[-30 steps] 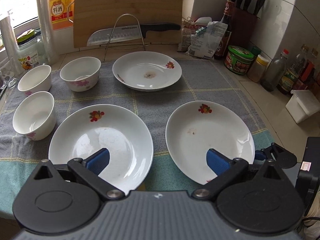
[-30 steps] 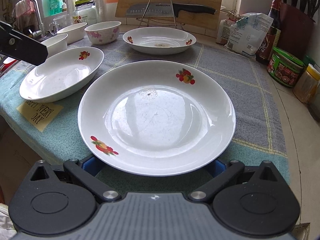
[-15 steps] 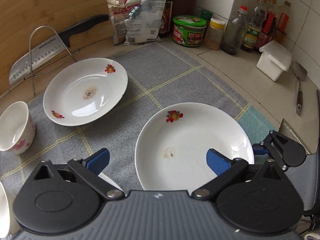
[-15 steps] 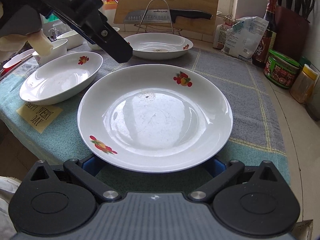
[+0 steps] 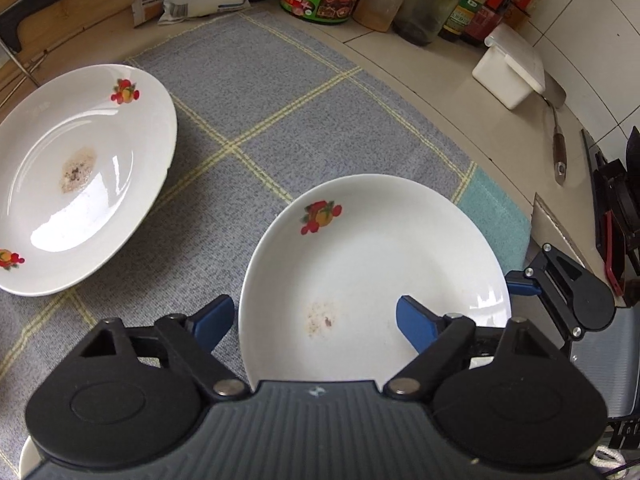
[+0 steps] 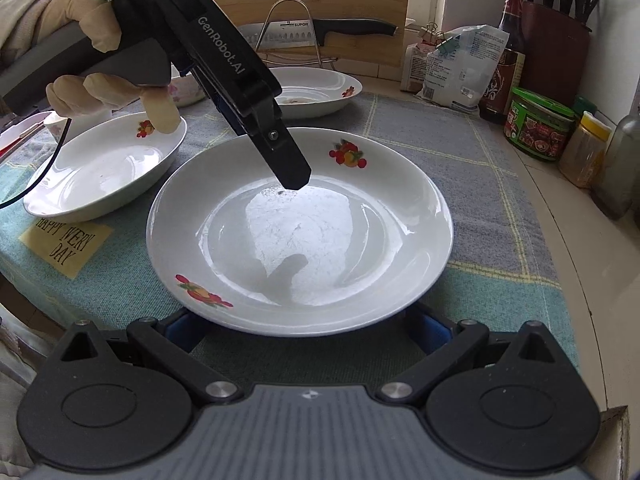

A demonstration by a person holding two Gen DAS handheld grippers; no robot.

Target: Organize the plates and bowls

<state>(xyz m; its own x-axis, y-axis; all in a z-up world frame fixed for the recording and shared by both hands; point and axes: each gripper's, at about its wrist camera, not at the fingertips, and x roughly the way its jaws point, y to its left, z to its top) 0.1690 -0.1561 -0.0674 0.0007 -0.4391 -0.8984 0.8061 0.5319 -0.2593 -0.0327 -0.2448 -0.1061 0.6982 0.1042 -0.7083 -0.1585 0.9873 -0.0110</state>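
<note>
Swinging right from the bowls, my left gripper (image 5: 310, 318) now straddles the white fruit-print plate's (image 5: 372, 256) rim, jaws released; right gripper (image 6: 300, 330) spread too.

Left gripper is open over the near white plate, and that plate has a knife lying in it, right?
No knife: the right wrist view shows the near white fruit-print plate holding nothing but faint specks. The left gripper is open over it, as said.
</note>
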